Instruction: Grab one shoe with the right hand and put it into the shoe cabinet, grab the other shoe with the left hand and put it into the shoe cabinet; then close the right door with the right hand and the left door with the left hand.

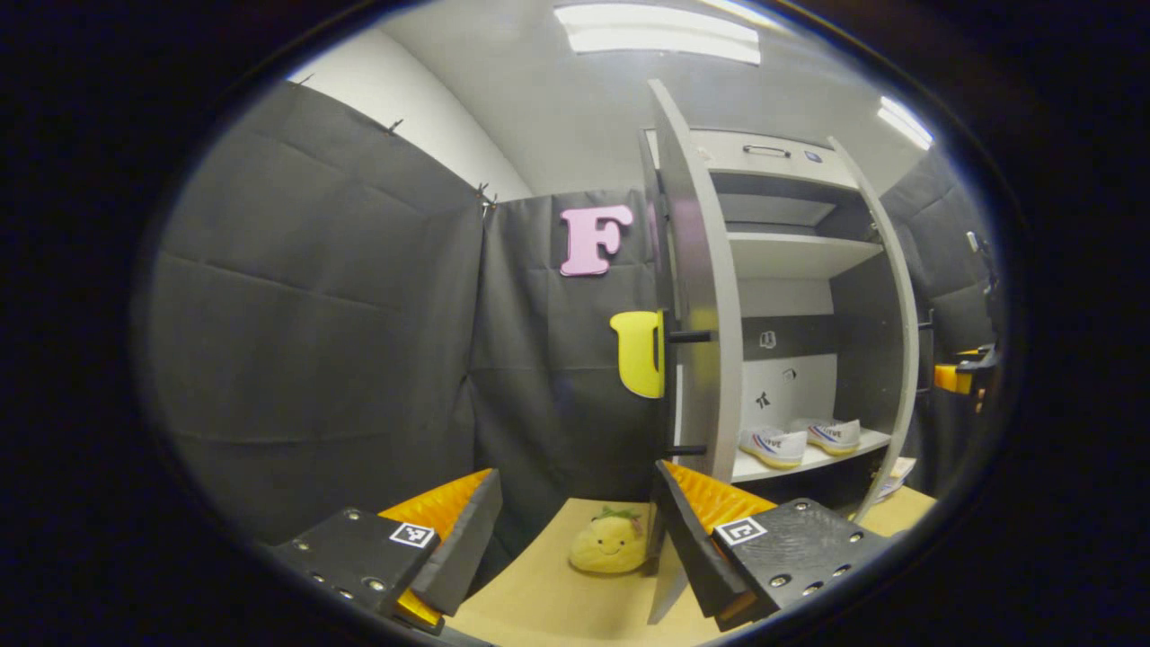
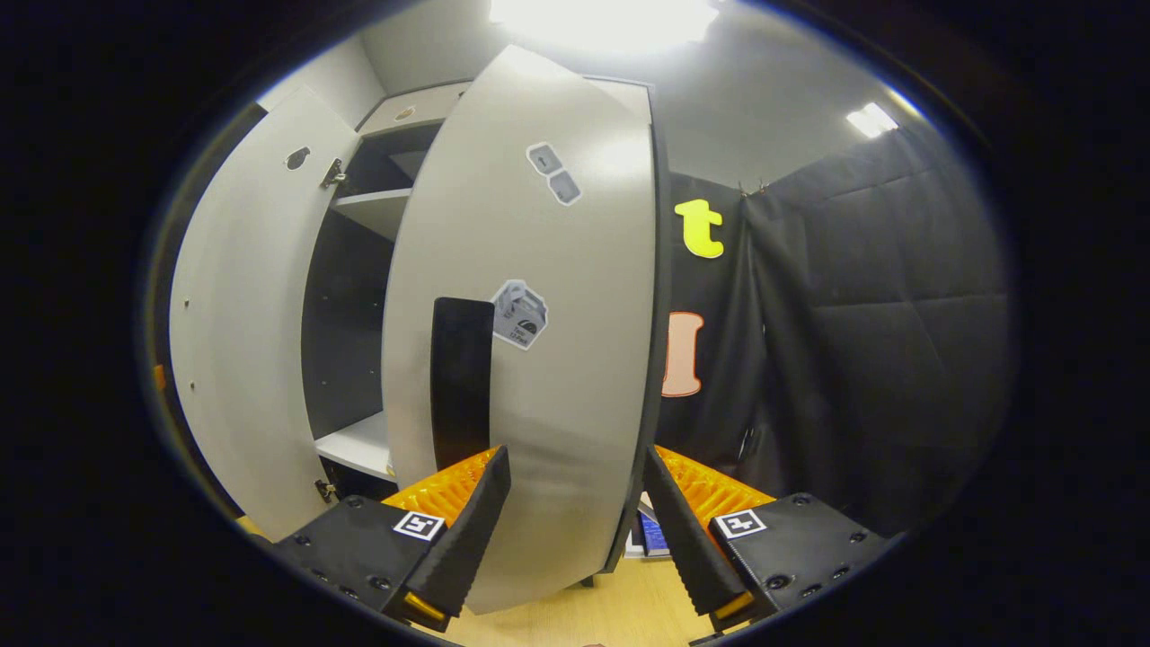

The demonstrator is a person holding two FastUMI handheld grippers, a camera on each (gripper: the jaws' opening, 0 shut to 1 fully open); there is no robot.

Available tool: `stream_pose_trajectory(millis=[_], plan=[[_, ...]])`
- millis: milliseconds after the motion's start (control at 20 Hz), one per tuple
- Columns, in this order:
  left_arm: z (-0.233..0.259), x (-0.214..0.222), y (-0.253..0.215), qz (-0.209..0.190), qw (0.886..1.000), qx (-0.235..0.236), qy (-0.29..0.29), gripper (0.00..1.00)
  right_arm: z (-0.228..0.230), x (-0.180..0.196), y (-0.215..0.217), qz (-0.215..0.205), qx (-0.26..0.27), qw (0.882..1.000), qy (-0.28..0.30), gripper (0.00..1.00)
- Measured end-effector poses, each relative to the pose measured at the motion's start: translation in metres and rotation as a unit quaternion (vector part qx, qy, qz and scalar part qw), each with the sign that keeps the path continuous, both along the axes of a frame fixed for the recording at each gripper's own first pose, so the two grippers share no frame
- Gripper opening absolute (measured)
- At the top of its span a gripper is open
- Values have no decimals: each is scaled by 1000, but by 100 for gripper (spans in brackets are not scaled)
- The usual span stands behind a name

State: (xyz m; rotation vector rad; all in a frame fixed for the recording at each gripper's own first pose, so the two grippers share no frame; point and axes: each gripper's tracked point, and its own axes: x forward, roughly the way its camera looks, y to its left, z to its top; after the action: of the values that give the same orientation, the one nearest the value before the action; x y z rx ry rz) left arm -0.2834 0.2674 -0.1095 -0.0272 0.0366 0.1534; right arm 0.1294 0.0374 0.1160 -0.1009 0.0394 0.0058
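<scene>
Both shoes (image 1: 800,442) shelved; right door (image 2: 530,359) likely light, rigid, hinge-swung, best pushed on its flat face; right gripper (image 2: 568,530) fingers apart against it; left gripper (image 1: 575,548) fingers apart beside left door (image 1: 705,305).

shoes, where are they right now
In the left gripper view the pair of shoes sits side by side on the lower shelf inside the open cabinet, right of the left door.

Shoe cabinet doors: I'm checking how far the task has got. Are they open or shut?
Both open. The left door stands edge-on, showing two shoes on the lower shelf. The right door is swung partway, with a gap onto the shelves.
</scene>
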Motion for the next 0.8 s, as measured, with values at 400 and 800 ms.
stream_pose_trajectory(millis=[400, 800], plan=[[-2, 35, 35, 17, 1000, -10, 4, 96, -4, -14, -32, -44, 9, 999, -3, 96], [7, 82, 9, -13, 1000, -11, 0, 96, -17, -38, -91, -95, 20, 995, 8, 98]])
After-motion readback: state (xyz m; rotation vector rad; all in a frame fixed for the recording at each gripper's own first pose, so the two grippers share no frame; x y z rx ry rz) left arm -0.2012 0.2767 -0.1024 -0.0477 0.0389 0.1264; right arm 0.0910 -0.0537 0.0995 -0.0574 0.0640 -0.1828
